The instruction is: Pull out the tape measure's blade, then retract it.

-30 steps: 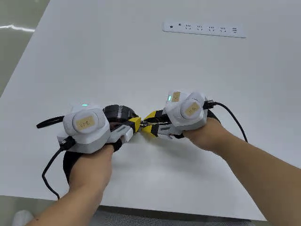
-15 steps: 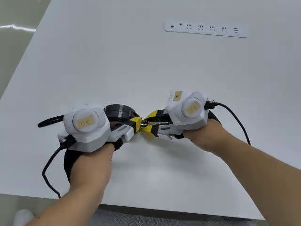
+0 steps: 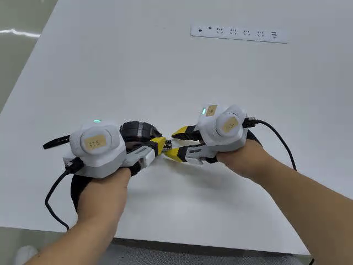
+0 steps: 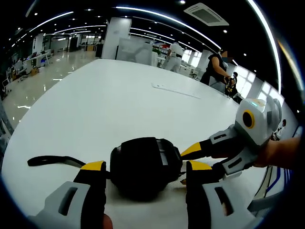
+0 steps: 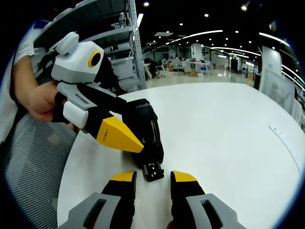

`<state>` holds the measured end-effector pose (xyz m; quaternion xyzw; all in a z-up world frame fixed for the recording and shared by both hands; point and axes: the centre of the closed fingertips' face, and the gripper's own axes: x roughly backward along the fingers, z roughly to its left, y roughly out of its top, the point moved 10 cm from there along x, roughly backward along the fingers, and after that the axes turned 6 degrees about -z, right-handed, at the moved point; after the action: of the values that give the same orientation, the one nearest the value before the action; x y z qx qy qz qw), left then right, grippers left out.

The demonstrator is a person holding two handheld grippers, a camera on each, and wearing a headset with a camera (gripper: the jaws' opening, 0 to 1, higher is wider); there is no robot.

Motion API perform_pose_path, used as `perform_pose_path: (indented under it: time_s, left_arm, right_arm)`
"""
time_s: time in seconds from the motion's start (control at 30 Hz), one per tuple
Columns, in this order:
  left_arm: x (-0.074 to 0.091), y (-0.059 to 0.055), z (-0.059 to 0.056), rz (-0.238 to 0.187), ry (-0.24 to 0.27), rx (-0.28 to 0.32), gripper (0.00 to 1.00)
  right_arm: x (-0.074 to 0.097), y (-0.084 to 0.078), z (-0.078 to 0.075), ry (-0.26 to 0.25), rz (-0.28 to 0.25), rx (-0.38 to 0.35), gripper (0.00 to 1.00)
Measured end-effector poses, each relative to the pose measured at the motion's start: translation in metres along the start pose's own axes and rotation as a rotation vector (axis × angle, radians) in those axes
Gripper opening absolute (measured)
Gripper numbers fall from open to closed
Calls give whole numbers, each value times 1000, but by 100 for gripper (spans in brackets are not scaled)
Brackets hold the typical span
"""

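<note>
The black tape measure (image 3: 139, 131) rests on the white table (image 3: 138, 66) with my left gripper (image 3: 145, 138) shut on its case. In the left gripper view the case (image 4: 143, 167) sits gripped between the two yellow-tipped jaws of the left gripper (image 4: 145, 171). The blade is inside the case, with its metal hook (image 5: 153, 171) at the mouth. My right gripper (image 5: 154, 177) is open, its jaws on either side of the hook without pinching it. In the head view the right gripper (image 3: 176, 144) faces the left one tip to tip.
A white power strip (image 3: 240, 33) lies at the far side of the table. The tape measure's black strap (image 3: 55, 142) trails to the left. Cables hang from both grippers over the table's near edge. Bare table surface stretches beyond the grippers.
The right gripper's jaws have spread apart and let go of the blade's hook. Both hands stay in nearly the same place.
</note>
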<state>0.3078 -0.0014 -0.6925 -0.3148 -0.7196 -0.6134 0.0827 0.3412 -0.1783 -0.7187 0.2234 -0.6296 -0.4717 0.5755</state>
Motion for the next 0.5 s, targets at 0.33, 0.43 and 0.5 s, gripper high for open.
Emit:
perform_pose_path:
  time_s: [0.33, 0.43, 0.5]
  left_arm:
    - [17, 5, 7, -7, -57, -81, 71]
    - [22, 5, 7, -3, -74, -96, 73]
    - [26, 4, 7, 3, -87, -106, 75]
  right_arm:
    - [28, -4, 9, -71, -16, -52, 39]
    - [36, -5, 11, -102, -18, -67, 44]
    - [43, -6, 14, -112, -23, -73, 47]
